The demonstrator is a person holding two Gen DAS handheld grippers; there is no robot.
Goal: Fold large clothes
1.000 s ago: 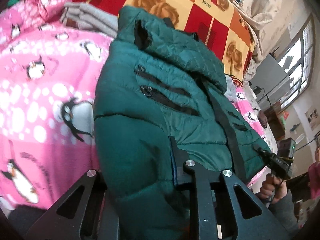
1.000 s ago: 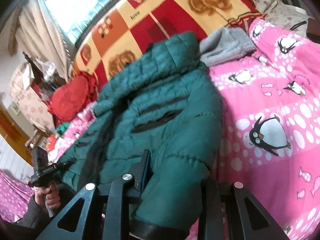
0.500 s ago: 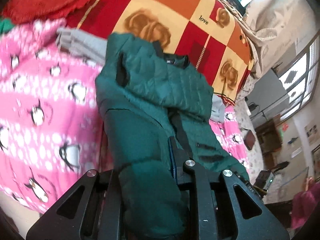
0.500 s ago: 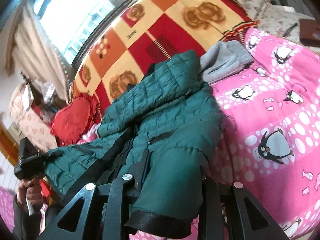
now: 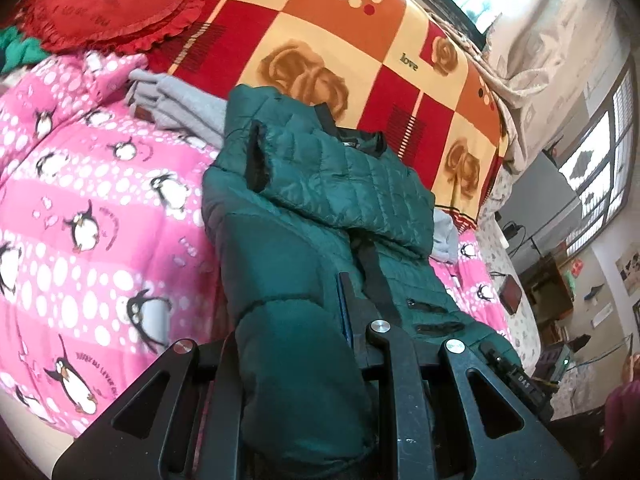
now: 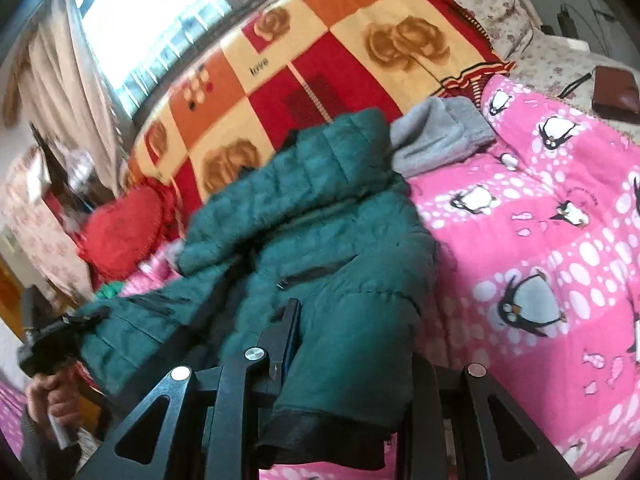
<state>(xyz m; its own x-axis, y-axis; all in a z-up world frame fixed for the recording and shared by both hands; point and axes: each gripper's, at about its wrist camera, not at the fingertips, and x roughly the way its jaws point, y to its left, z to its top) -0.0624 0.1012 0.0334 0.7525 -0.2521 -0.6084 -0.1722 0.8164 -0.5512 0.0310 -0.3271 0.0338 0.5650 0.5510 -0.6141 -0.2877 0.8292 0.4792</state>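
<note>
Both grippers angle downward with jaws clamped on the jacket (image 5: 320, 200), the left gripper (image 5: 296, 344) on a sleeve, the right gripper (image 6: 352, 344) on the cuffed end (a hand (image 6: 56, 404) grips the left one's handle).

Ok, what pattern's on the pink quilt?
Penguins and white dots on the quilt, clearest in the right wrist view.

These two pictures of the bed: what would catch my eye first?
A dark green padded jacket fills the middle, its near end pinched by the fingers at the bottom of each view. It lies on a bright pink penguin blanket. Behind it are a red and orange rose-patterned blanket and a red frilled cushion.
</note>
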